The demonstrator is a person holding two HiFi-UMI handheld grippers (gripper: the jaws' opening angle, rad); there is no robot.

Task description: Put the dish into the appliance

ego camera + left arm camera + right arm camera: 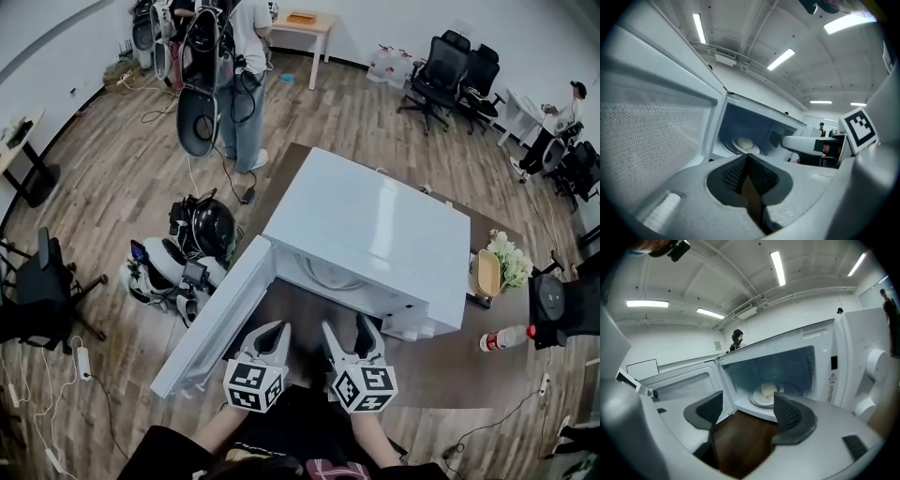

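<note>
A white microwave (366, 234) stands on a brown table (469, 370) with its door (216, 319) swung open to the left. Inside it, a pale dish (768, 392) with something light on it rests on the glass turntable; the dish (745, 144) also shows in the left gripper view. Both grippers hover in front of the opening, outside the cavity. My left gripper (269, 336) (746, 157) is shut, pads together, with nothing held. The right gripper (350, 330) (747, 406) is open with only bare tabletop between its fingers.
A water bottle (502, 337) lies on the table at right, beside a flower bunch (511, 258) and a yellowish tray (487, 272). On the floor to the left sits robot gear (187, 253). A person (246, 75) stands at the back, near office chairs (441, 70).
</note>
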